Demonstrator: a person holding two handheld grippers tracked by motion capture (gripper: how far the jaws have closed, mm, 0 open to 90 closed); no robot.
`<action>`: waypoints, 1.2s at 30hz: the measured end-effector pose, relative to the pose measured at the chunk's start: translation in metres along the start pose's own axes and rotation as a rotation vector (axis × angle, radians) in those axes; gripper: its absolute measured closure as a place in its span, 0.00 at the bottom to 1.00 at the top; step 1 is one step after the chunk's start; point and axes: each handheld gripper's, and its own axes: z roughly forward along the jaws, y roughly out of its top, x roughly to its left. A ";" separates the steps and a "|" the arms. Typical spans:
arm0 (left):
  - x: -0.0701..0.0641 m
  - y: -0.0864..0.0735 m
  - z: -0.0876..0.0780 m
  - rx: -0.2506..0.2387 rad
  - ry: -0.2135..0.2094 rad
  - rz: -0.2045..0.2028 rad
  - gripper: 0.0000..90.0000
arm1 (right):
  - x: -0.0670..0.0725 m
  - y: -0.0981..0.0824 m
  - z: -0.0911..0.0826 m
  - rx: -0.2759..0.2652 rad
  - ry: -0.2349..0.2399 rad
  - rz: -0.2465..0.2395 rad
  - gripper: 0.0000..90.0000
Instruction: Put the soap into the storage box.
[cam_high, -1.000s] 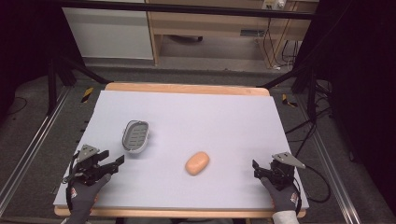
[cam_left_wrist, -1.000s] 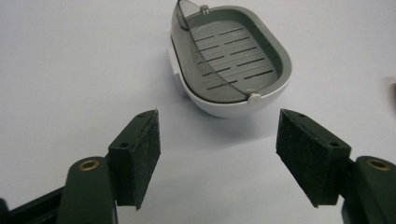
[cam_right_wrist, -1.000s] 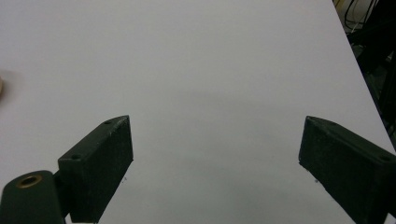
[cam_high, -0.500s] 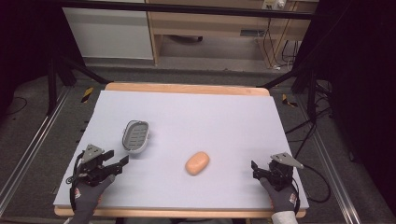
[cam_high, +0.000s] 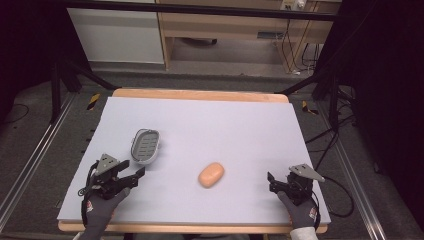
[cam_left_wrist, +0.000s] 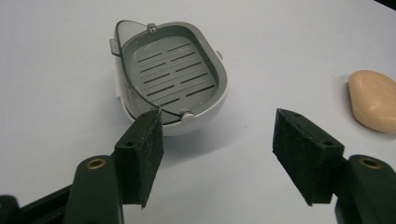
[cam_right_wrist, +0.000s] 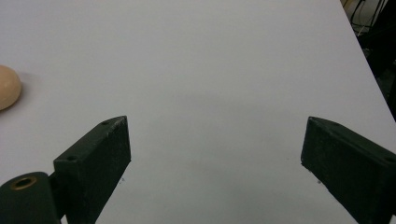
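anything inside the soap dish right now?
Nothing lies in the soap dish: its grey slotted tray is bare, and the soap bar lies apart on the table. A clear lid stands hinged open at its rim. Below the slotted tray cannot be seen.

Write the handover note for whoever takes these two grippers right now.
Left tongs: open, holding nothing, at the near left of the table, pointed at the soap dish just ahead.
Right tongs: open, holding nothing, at the near right.
Soap dish: grey slotted tray in a white base, clear lid hinged open, nothing in it.
Soap bar: peach, lying on the mat between the two grippers, right of the dish.
Done: nothing grasped yet.
Left: probably pick up the soap and set it in the dish.
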 end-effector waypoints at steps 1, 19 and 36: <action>-0.001 0.000 0.000 -0.001 -0.002 0.002 0.36 | 0.000 0.000 0.000 -0.001 -0.004 -0.002 0.09; -0.029 0.025 0.008 -0.020 -0.060 0.058 0.34 | 0.003 0.001 0.001 0.004 0.007 -0.010 0.08; -0.061 0.046 0.029 -0.012 -0.116 0.103 0.33 | 0.004 0.002 0.001 0.007 0.003 -0.008 0.08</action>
